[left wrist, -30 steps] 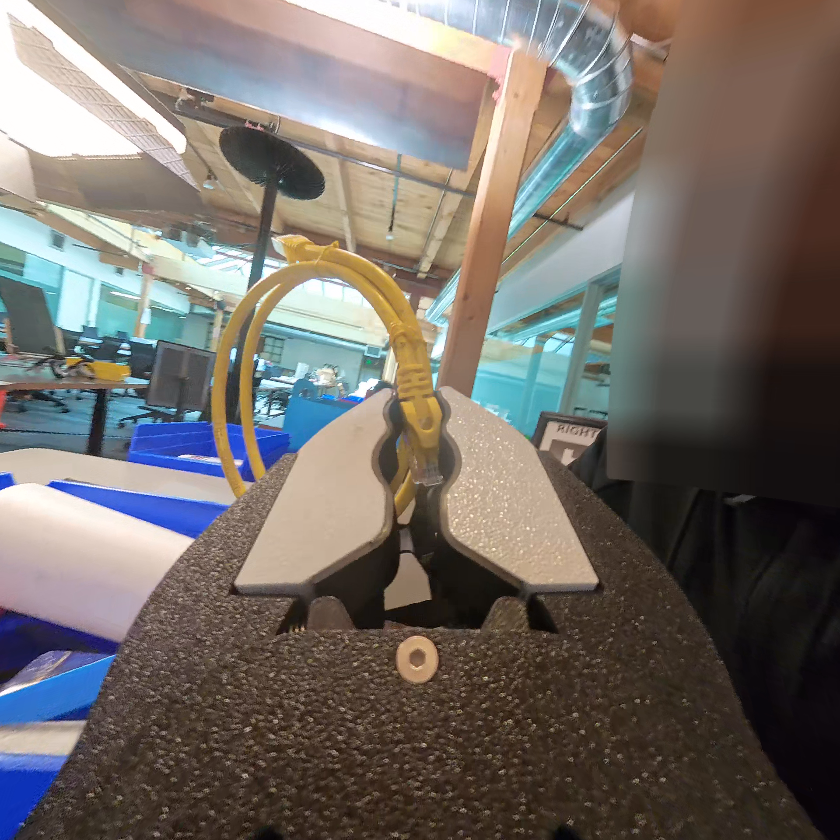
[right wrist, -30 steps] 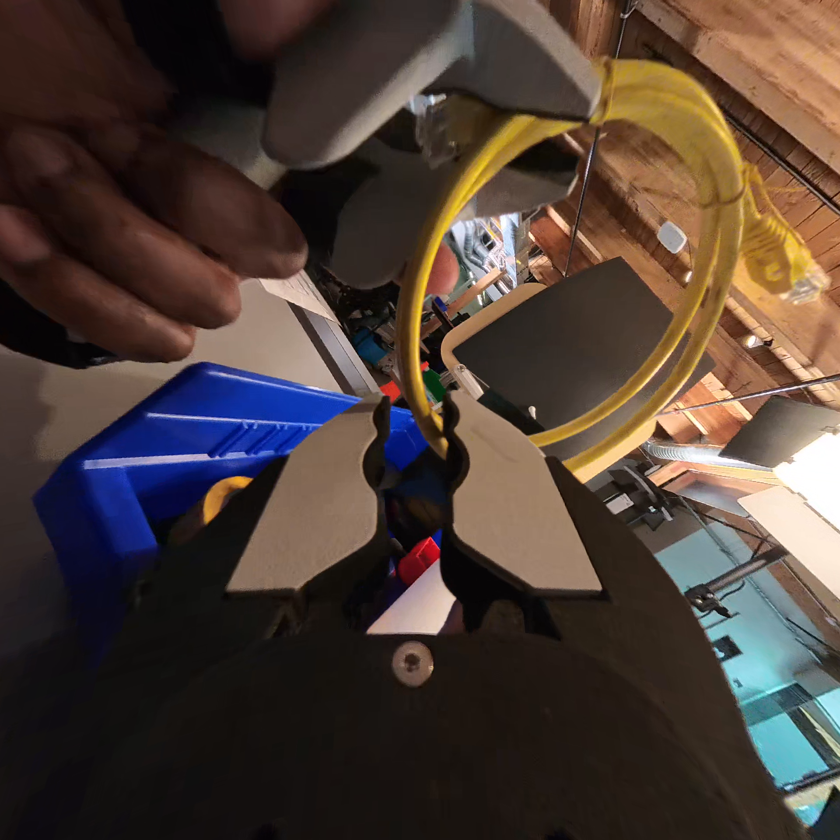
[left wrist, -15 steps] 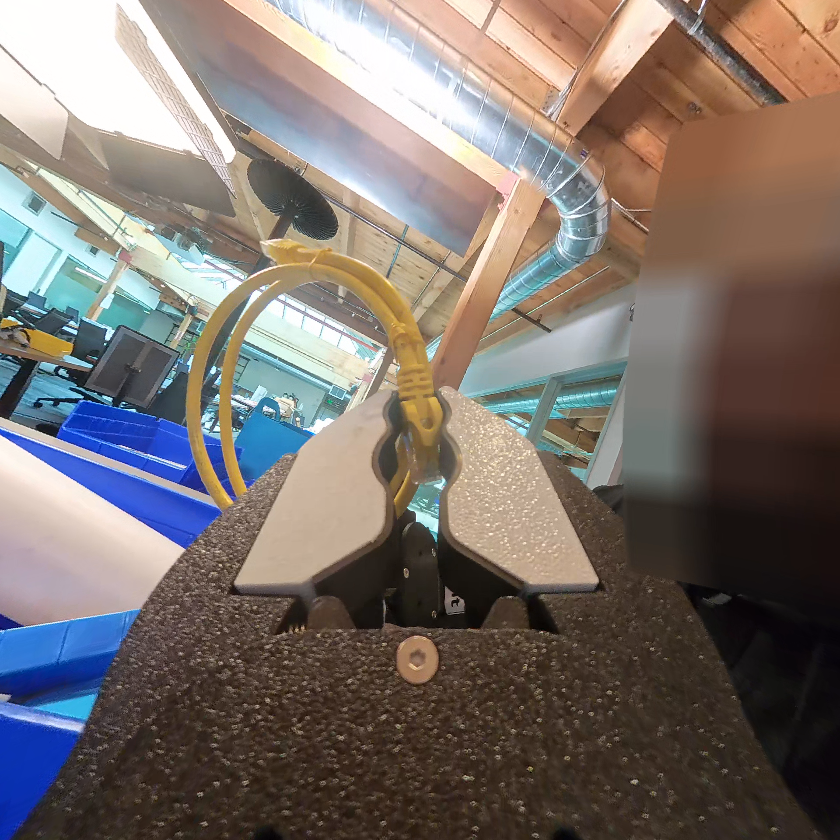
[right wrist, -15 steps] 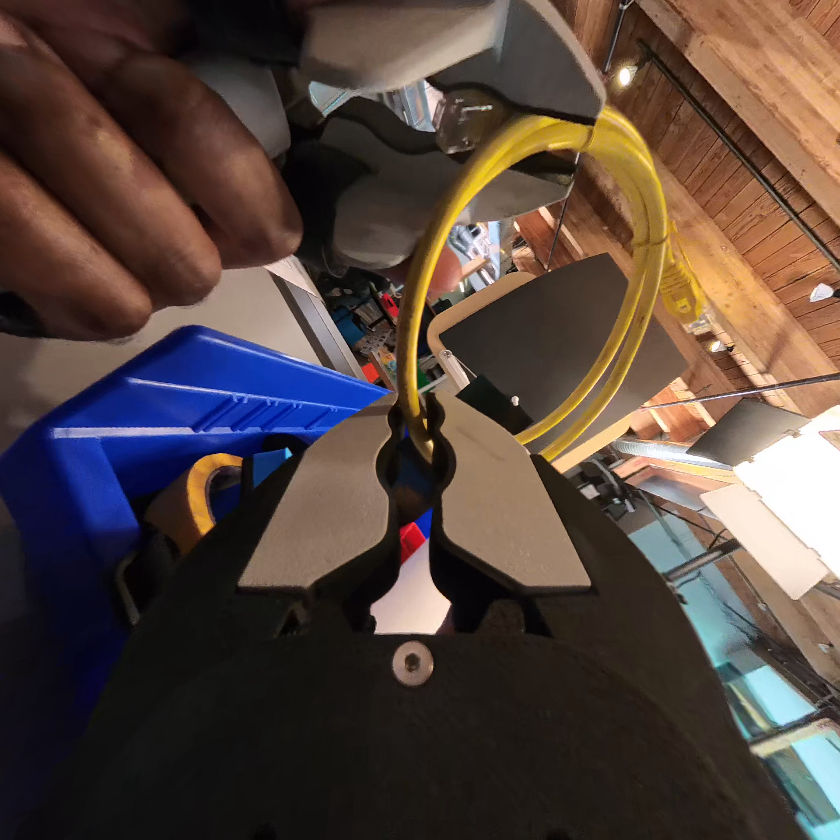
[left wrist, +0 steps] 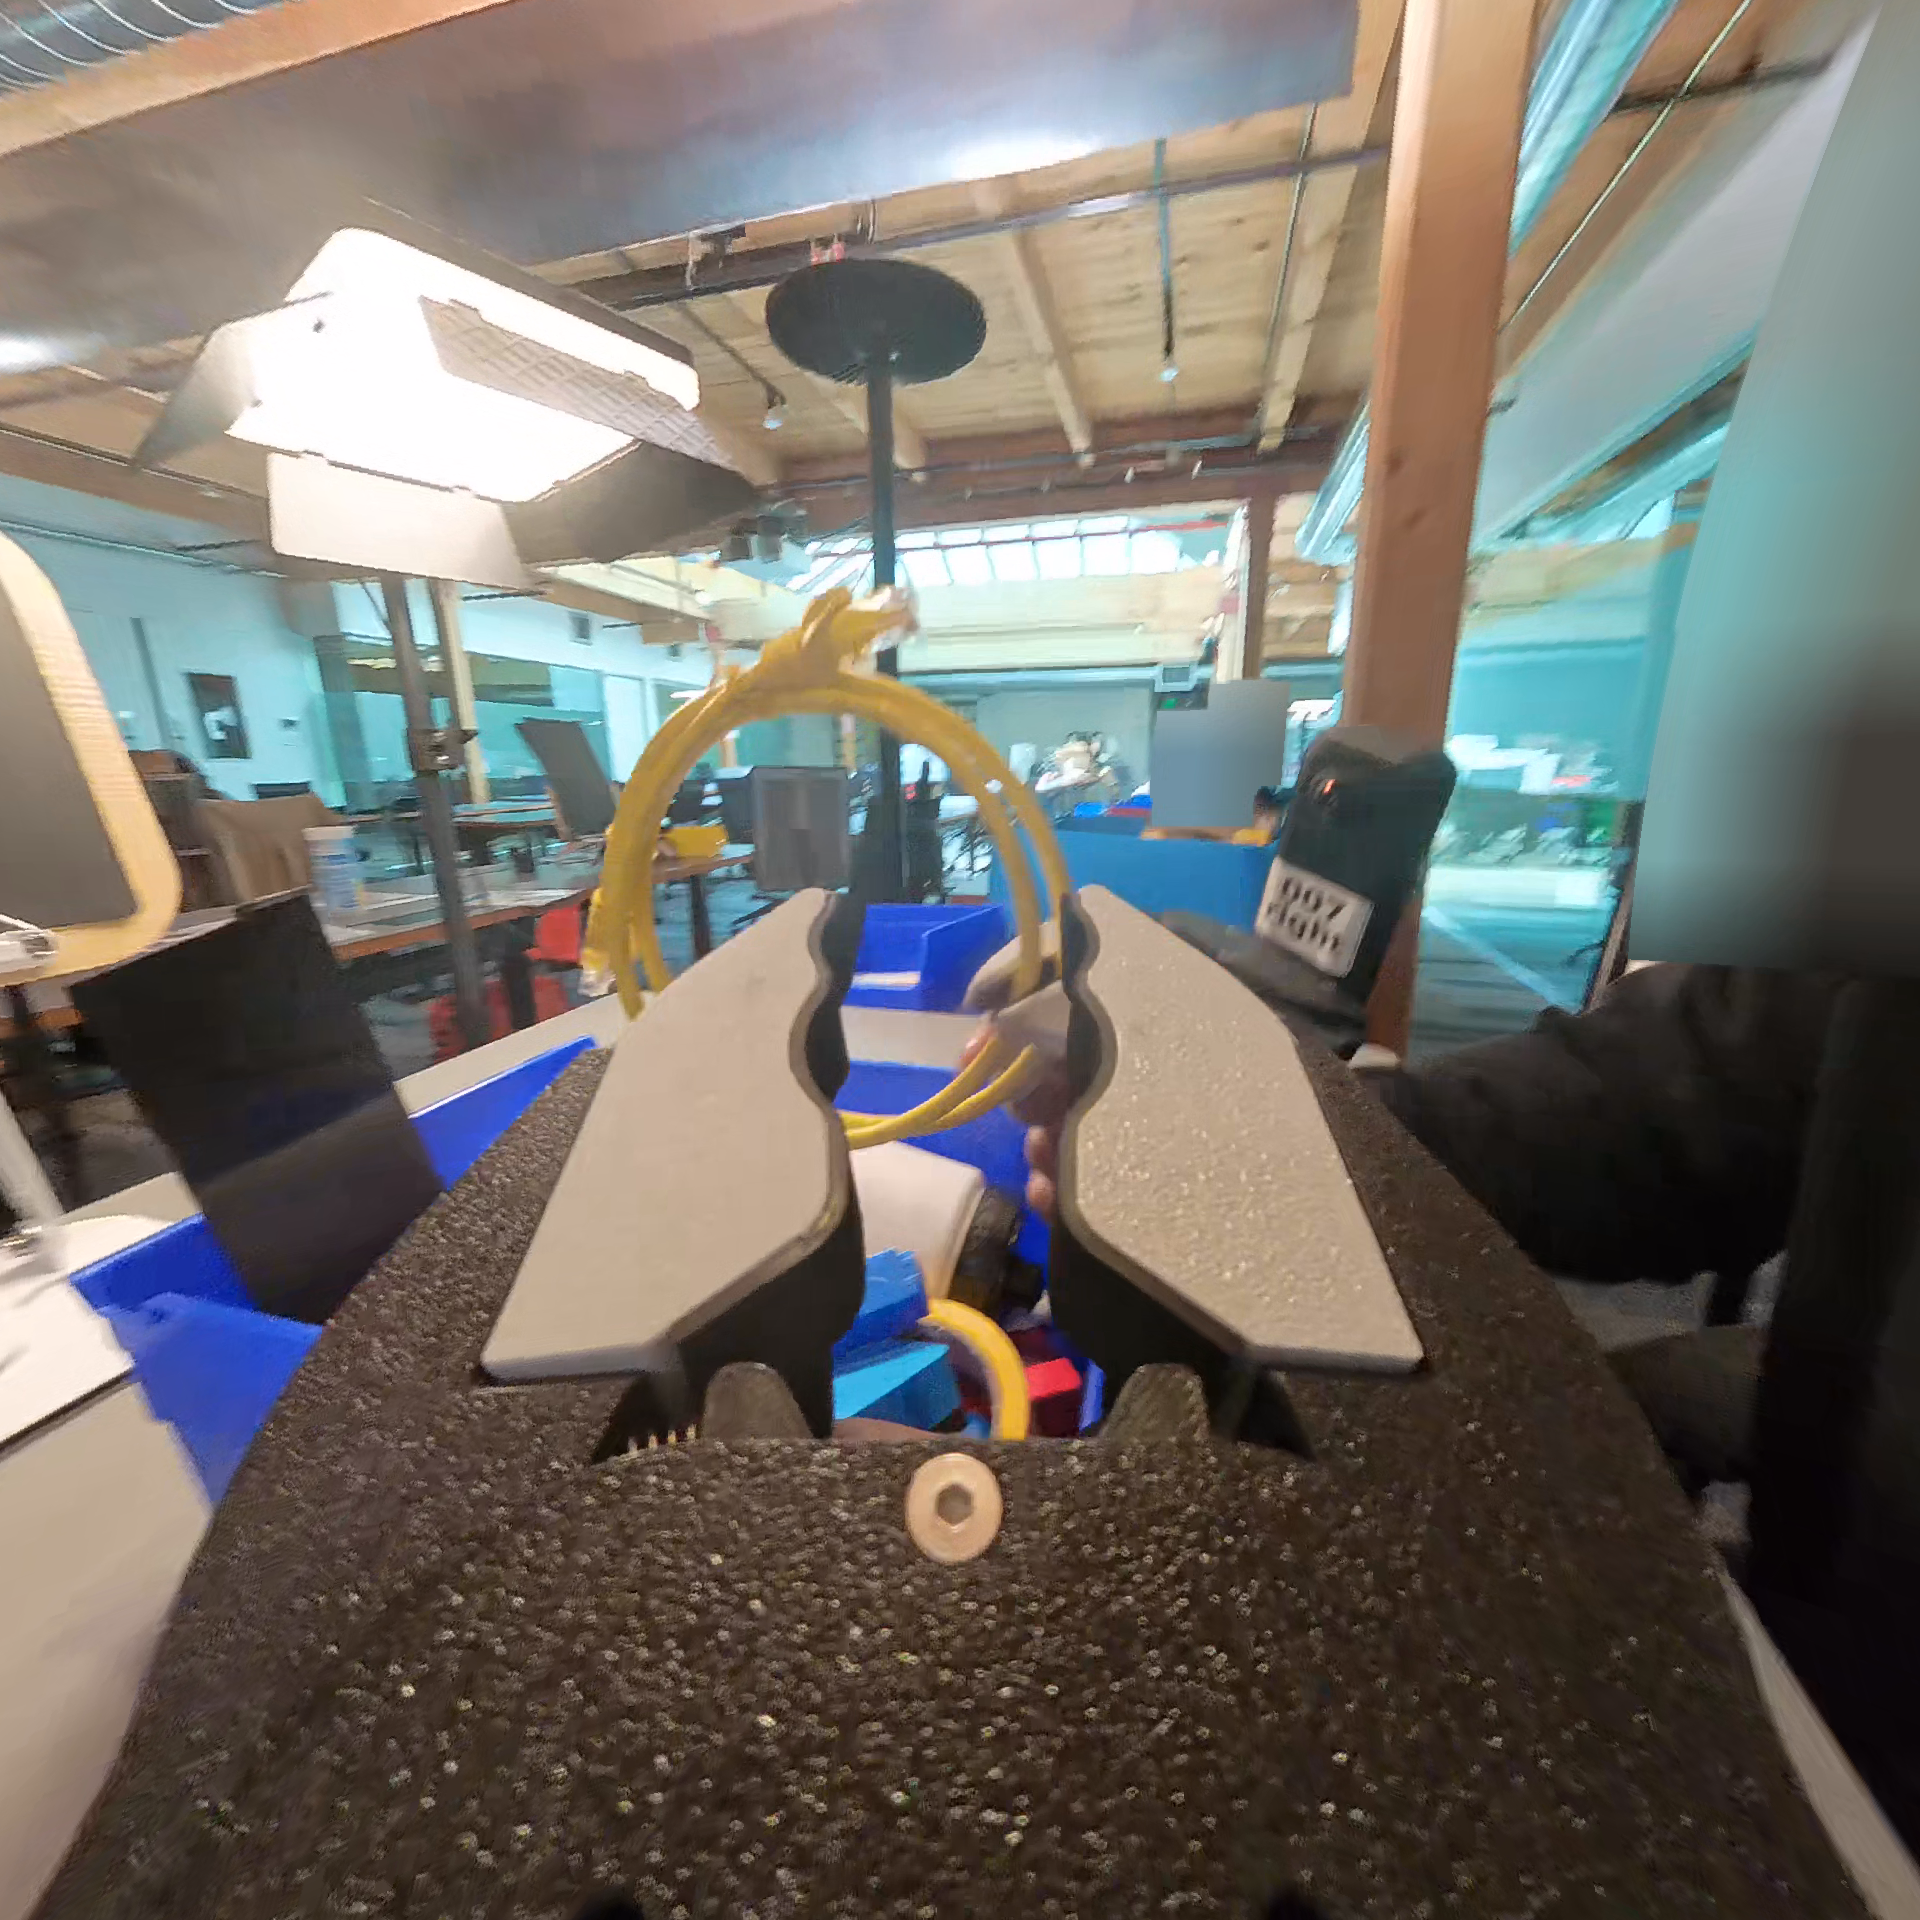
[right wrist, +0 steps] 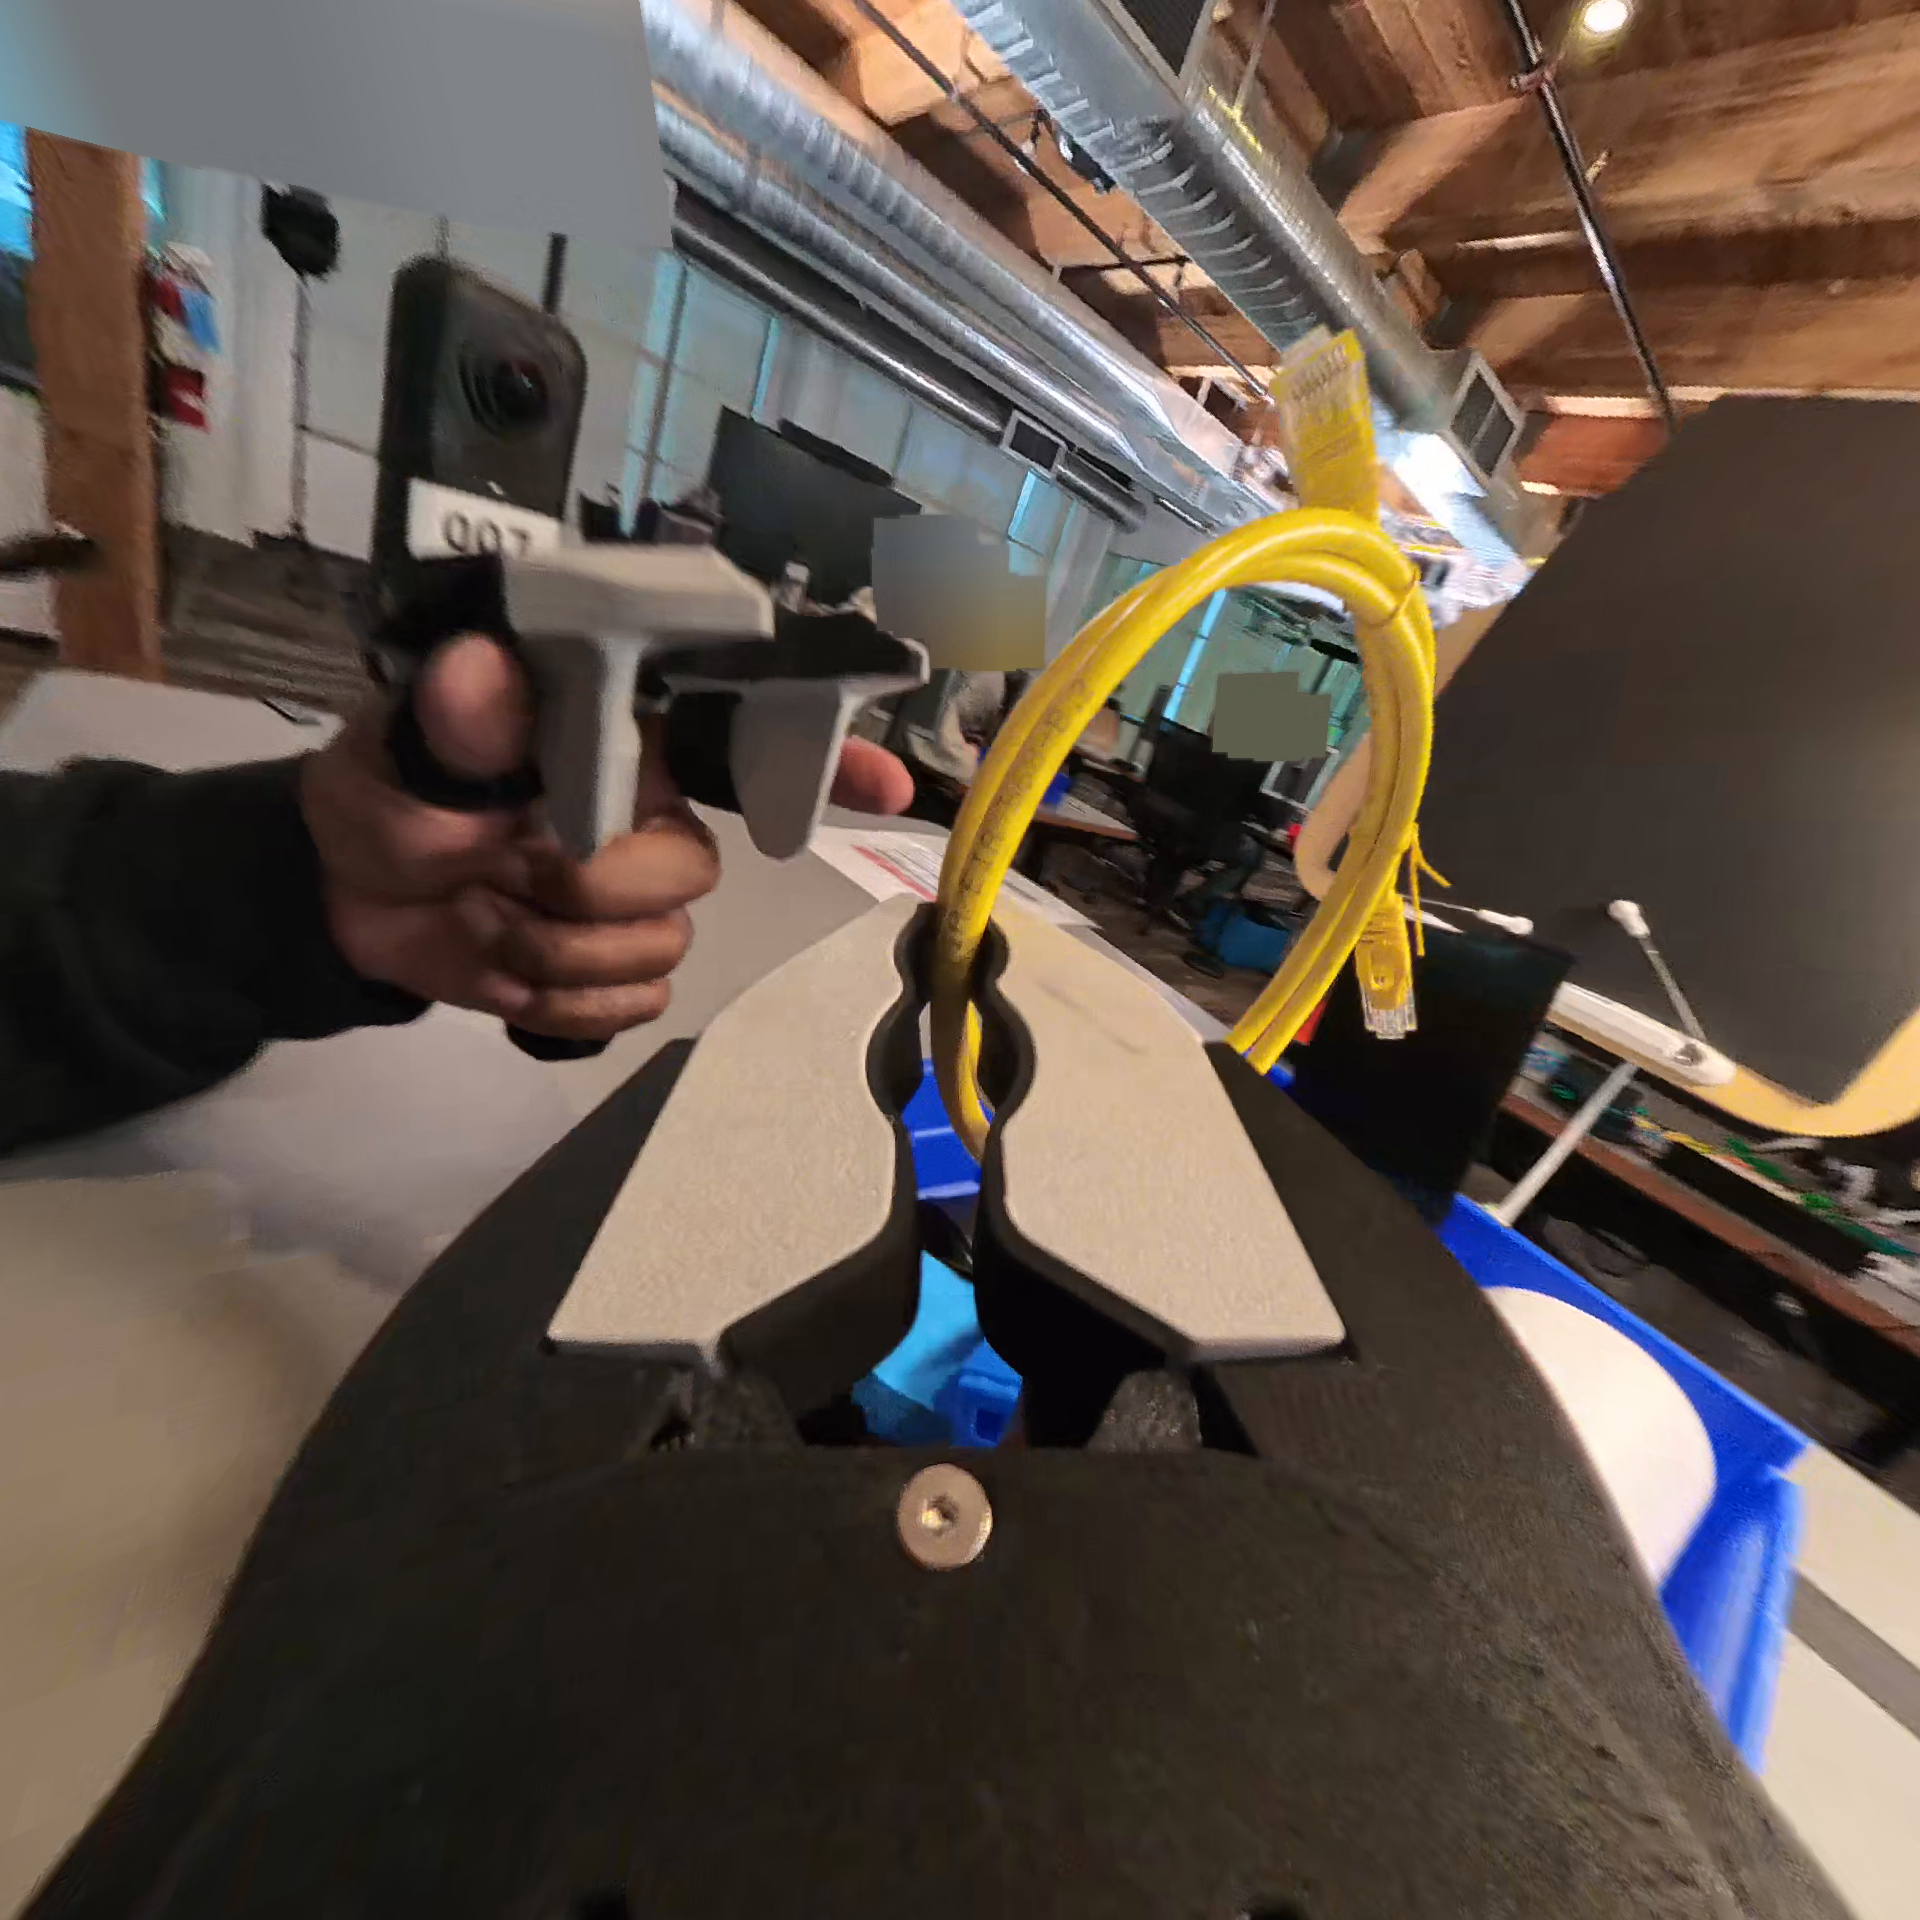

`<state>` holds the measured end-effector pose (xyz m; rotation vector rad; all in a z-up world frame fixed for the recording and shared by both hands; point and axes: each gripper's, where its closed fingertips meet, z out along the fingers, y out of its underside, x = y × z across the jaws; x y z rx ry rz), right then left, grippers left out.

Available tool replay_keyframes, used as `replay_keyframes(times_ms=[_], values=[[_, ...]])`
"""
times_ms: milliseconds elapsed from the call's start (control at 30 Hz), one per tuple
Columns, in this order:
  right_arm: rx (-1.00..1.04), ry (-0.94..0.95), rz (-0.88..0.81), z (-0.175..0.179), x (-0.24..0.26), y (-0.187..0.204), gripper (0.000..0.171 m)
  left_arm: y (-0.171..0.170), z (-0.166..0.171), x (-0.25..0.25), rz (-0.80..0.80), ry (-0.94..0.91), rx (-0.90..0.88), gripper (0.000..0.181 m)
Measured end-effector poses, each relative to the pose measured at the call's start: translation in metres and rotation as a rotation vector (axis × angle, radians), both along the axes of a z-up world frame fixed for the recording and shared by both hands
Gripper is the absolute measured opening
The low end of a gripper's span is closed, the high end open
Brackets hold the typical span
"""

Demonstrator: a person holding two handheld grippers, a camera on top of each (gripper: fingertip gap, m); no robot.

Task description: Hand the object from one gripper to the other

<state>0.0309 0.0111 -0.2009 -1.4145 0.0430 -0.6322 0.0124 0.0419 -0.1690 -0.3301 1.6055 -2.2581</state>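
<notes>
A coiled yellow network cable [right wrist: 1039, 748] with plugs at both ends stands up from my right gripper [right wrist: 961, 920], which is shut on one strand of it. My left gripper [left wrist: 951, 904] is open and empty. In the left wrist view the cable [left wrist: 665, 790] hangs just beyond my open fingers, pinched by the right gripper's grey fingers [left wrist: 1013, 997]. In the right wrist view the left gripper [right wrist: 790, 748], held by a hand, is off to the left and apart from the cable.
Blue bins [left wrist: 904, 925] with mixed small parts sit below both grippers on a grey table [right wrist: 156, 1247]. A white roll [right wrist: 1600, 1423] lies in a blue bin [right wrist: 1725, 1475] at right. A black panel [right wrist: 1662, 727] stands behind the cable. A wooden post [left wrist: 1434, 520] rises at right.
My left gripper has opened, let go of the cable and drawn back. My right gripper closed on the cable and now holds it alone.
</notes>
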Motion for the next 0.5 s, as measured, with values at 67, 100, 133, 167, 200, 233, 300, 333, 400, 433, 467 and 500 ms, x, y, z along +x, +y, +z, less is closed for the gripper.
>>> replay_keyframes(times_ms=[67, 100, 133, 167, 200, 233, 300, 333, 400, 433, 467, 500], values=[[0.062, 0.059, 0.108, 0.009, -0.01, -0.002, 0.005, -0.002, -0.006, 0.004, 0.061, -0.042, 0.074, 0.04], [0.096, 0.101, 0.171, 0.014, -0.015, -0.004, 0.005, -0.004, -0.01, 0.006, 0.096, -0.065, 0.119, 0.041], [0.128, 0.151, 0.23, 0.018, -0.018, -0.006, 0.006, -0.006, -0.014, 0.008, 0.132, -0.091, 0.168, 0.042], [0.156, 0.202, 0.284, 0.022, -0.02, -0.007, 0.006, -0.008, -0.018, 0.009, 0.166, -0.125, 0.223, 0.044], [0.183, 0.256, 0.335, 0.024, -0.021, -0.009, 0.005, -0.01, -0.023, 0.011, 0.202, -0.162, 0.282, 0.044], [0.206, 0.305, 0.391, 0.027, -0.023, -0.011, 0.005, -0.011, -0.027, 0.014, 0.246, -0.185, 0.331, 0.045], [0.235, 0.366, 0.491, 0.029, -0.027, -0.014, 0.005, -0.007, -0.031, 0.026, 0.31, -0.139, 0.348, 0.045], [0.237, 0.378, 0.526, 0.028, -0.029, -0.014, 0.005, -0.006, -0.032, 0.029, 0.288, -0.086, 0.317, 0.047], [0.214, 0.38, 0.594, 0.025, -0.037, -0.015, 0.005, -0.003, -0.027, 0.032, 0.229, 0.023, 0.208, 0.05], [0.201, 0.375, 0.619, 0.023, -0.04, -0.015, 0.005, 0.001, -0.026, 0.035, 0.217, 0.072, 0.158, 0.051], [0.188, 0.375, 0.646, 0.022, -0.044, -0.015, 0.005, 0.005, -0.024, 0.038, 0.216, 0.105, 0.124, 0.054], [0.174, 0.379, 0.672, 0.02, -0.048, -0.014, 0.005, 0.01, -0.023, 0.042, 0.231, 0.121, 0.105, 0.056]])
